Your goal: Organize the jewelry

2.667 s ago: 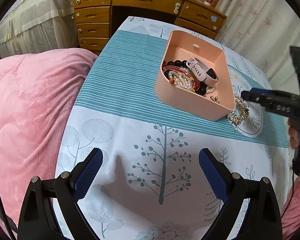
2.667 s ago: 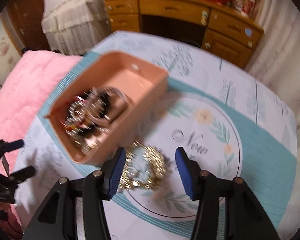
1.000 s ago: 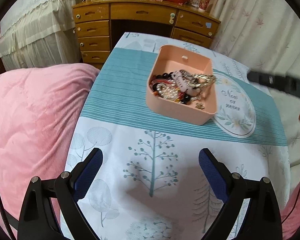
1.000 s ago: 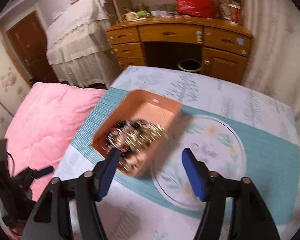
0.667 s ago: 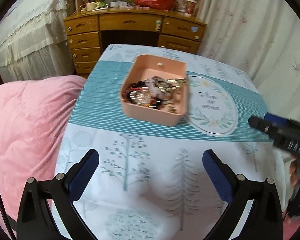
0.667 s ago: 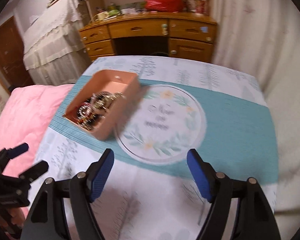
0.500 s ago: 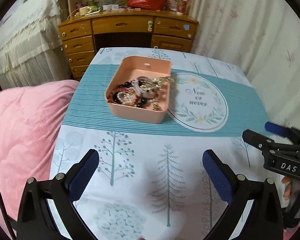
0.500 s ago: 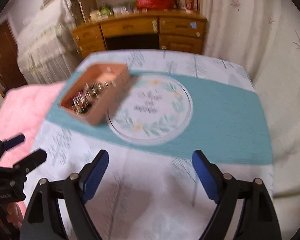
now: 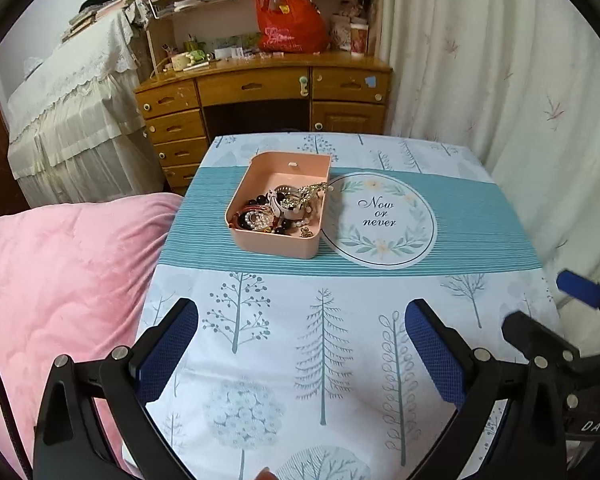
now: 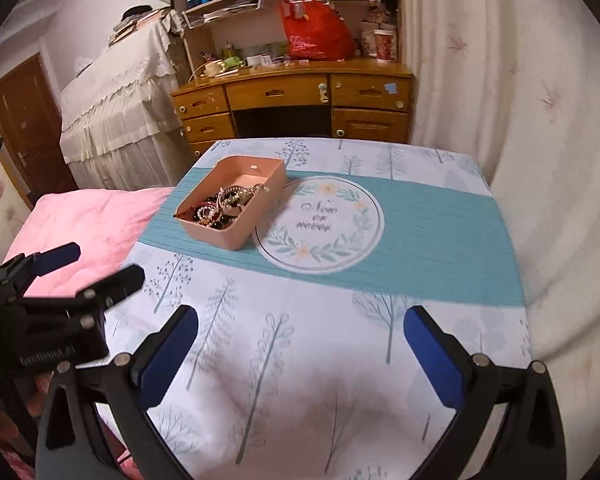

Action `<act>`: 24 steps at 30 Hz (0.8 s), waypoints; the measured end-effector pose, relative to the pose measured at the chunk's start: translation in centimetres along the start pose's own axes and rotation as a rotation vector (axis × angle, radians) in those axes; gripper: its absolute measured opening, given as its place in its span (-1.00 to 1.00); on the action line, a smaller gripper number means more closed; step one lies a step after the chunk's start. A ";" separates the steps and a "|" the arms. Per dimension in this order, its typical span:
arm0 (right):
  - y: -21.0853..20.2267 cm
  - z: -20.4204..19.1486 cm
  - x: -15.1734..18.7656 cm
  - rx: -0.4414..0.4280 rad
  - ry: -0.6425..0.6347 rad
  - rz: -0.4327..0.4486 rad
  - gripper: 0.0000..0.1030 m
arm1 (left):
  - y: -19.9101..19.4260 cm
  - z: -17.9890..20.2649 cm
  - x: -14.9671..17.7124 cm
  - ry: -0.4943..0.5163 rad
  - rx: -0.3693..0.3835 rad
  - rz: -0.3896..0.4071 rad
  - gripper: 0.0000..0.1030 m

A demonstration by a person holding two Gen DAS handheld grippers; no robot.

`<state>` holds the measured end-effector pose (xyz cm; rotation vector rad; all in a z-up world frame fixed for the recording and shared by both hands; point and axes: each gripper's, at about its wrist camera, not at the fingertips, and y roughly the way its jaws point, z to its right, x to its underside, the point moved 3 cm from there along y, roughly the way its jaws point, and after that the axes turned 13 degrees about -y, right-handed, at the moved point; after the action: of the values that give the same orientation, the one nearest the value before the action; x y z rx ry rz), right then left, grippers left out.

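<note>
The pink box (image 9: pixel 278 204) — smooth, with round corners — is sitting on the tree-print cloth (image 9: pixel 324 344), holding shiny beads and chains (image 9: pixel 284 210). The left gripper (image 9: pixel 300 354) is hanging wide open and empty, well away from the box; the right gripper (image 10: pixel 300 354) is opening — empty too.

Pink box (image 9: pixel 277 245): smooth matt plastic. Inside it, jewelry (image 9: pixel 284 210): shiny gold-toned metal, glossy dark beads. Beneath the box, tablecloth (image 9: pixel 324 344): printed matt cloth. Left of the box, quilt (image 9: pixel 60 264): soft pink stitched fabric. Behind the box, desk (image 9: pixel 260 96): varnished wood; red bag (image 9: pixel 290 24): glossy plastic.
</note>
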<state>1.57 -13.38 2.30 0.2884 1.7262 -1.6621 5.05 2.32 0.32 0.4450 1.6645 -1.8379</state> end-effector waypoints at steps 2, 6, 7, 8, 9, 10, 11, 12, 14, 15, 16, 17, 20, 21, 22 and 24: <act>-0.9 0.3 0.9 0.012 0.016 -0.005 1.00 | -1.1 0.2 0.6 -0.007 0.009 0.008 0.99; -2.7 0.7 2.6 0.028 0.046 -0.005 1.00 | -2.9 1.2 2.1 0.000 0.021 0.013 0.99; -3.1 0.7 3.0 0.029 0.051 -0.004 1.00 | -3.4 1.5 2.4 0.003 0.024 0.017 0.99; -3.5 0.7 3.4 0.029 0.055 -0.001 1.00 | -3.7 1.7 2.6 0.005 0.026 0.020 0.99; -3.9 0.7 3.7 0.030 0.060 0.002 1.00 | -4.0 1.9 2.9 0.008 0.027 0.023 0.99; -4.2 0.7 4.0 0.032 0.065 0.004 1.00 | -4.5 2.1 3.4 0.013 0.030 0.025 0.99; -4.5 0.8 4.2 0.033 0.069 0.005 1.00 | -4.8 2.4 3.7 0.018 0.033 0.026 0.99; -4.9 0.8 4.5 0.034 0.072 0.008 1.00 | -5.0 2.6 3.9 0.022 0.036 0.024 0.99; -5.5 0.8 5.0 0.035 0.081 0.014 1.00 | -5.4 2.9 4.4 0.028 0.041 0.022 0.99; -5.7 0.9 5.1 0.034 0.083 0.016 1.00 | -5.6 3.1 4.5 0.029 0.042 0.021 0.99; -5.9 0.9 5.2 0.031 0.083 0.018 1.00 | -5.8 3.3 4.8 0.031 0.044 0.018 0.99; -6.1 0.9 5.4 0.030 0.086 0.019 1.00 | -5.8 3.3 5.0 0.032 0.044 0.015 0.99; -6.5 1.0 5.7 0.034 0.093 0.020 1.00 | -6.1 3.8 5.4 0.037 0.046 0.011 0.99; -6.5 1.1 5.7 0.037 0.094 0.019 1.00 | -6.2 3.8 5.6 0.037 0.043 0.013 0.99; -6.6 1.2 5.9 0.042 0.097 0.018 1.00 | -6.3 3.9 5.6 0.038 0.042 0.014 0.99; -6.8 1.3 6.1 0.047 0.101 0.021 1.00 | -6.3 4.0 5.7 0.040 0.039 0.013 0.99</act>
<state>-6.56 -17.45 3.96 0.4178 1.7527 -1.7005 -2.70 -2.65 2.28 0.5110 1.6508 -1.8654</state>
